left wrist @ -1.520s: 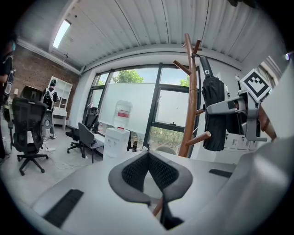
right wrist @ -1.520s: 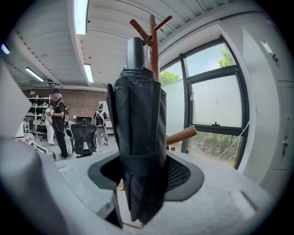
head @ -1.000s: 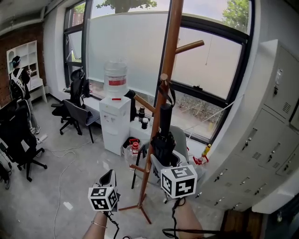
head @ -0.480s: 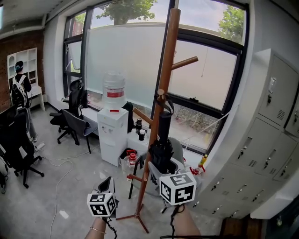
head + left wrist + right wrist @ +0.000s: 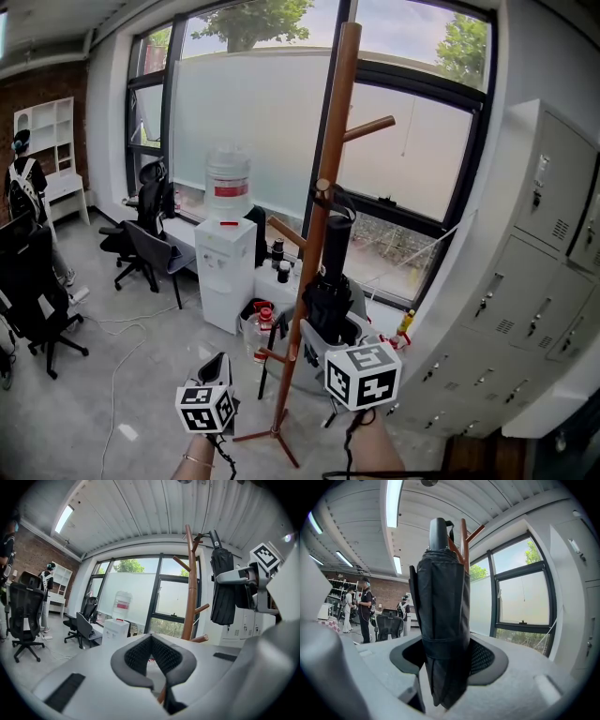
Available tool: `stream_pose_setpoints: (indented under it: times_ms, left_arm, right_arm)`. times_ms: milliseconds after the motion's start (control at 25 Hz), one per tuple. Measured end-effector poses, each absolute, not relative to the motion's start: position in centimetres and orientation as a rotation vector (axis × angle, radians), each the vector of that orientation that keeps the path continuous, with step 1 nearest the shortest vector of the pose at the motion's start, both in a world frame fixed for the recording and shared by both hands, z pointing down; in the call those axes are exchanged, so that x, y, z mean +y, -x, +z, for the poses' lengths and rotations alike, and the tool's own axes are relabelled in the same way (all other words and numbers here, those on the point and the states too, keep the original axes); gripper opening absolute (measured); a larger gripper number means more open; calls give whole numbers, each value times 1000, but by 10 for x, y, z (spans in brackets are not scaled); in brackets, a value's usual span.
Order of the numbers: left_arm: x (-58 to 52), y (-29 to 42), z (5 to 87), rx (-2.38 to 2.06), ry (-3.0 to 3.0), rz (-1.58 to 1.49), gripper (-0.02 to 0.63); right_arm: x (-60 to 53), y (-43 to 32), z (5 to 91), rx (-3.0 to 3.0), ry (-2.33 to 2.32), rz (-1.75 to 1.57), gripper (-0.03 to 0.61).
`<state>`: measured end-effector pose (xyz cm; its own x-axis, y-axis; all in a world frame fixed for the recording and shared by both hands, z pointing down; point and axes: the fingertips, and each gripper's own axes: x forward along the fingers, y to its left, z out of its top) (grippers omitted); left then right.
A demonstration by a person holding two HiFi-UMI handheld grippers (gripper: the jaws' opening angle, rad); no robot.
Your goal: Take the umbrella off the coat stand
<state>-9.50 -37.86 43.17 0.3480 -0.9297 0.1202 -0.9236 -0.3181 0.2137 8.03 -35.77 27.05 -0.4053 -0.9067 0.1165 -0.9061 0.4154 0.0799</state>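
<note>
A folded black umbrella point(image 5: 330, 281) hangs upright beside the wooden coat stand point(image 5: 330, 159), its strap looped over a short peg point(image 5: 324, 187). My right gripper point(image 5: 335, 326) is shut on the umbrella's lower half. In the right gripper view the umbrella point(image 5: 443, 616) fills the space between the pads, with the stand's pole point(image 5: 464, 538) just behind it. My left gripper point(image 5: 220, 361) hovers lower left of the stand, shut and holding nothing; its pads point(image 5: 140, 652) meet. The left gripper view shows the umbrella point(image 5: 222, 588) to the right of the stand point(image 5: 189, 588).
A white water dispenser point(image 5: 228, 239) stands left of the stand, with bottles and a bin point(image 5: 323, 349) at its foot. Grey lockers point(image 5: 525, 281) line the right wall. Office chairs point(image 5: 150, 234) and a person point(image 5: 19, 183) are far left. A large window is behind.
My right gripper has risen a little with the umbrella, and the strap loop now sits higher and looser on the peg. The left gripper has stayed put.
</note>
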Motion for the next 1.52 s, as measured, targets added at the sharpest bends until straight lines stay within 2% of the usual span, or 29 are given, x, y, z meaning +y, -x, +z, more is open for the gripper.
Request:
stream_pose_setpoints:
  times_ms: [720, 1520]
  left_arm:
    - [-362, 84, 428, -1630, -2394, -52, 1]
    - [-347, -2, 440, -1377, -2575, 19, 0]
  right_arm:
    - [-322, -81, 252, -2558, -1629, -71, 239]
    - [-292, -173, 326, -2349, -1969, 131, 241]
